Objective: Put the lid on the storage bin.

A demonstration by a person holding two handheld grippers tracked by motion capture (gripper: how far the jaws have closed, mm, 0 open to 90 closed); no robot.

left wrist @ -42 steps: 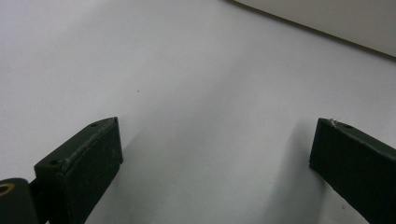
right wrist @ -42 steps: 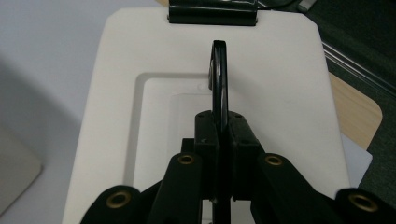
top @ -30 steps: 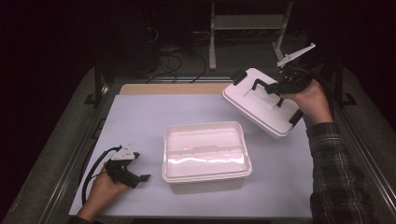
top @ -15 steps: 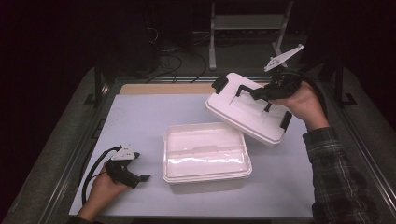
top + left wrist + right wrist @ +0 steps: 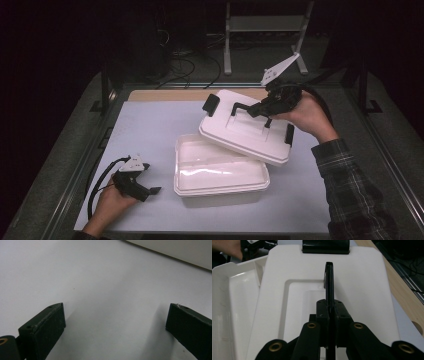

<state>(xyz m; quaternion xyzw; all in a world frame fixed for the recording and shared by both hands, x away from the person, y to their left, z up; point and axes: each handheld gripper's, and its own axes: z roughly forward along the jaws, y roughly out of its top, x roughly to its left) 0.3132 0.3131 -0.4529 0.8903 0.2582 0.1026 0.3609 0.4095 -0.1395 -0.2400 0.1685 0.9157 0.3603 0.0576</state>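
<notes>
My right hand-held gripper is clamped on the black handle of the white lid, holding it tilted above the open white box. My left hand-held gripper rests on the desk, jaws spread wide, just left of the box.

Dim, mostly black room beyond a lit work surface. White tabletop with a strip of pale wood showing along its far edge, set inside a dark metal frame. Grey floor on both sides. Behind the table, a tangle of black cables on the floor near a light grey metal stand with two upright legs. Further back, darkness with no visible walls or windows.
</notes>
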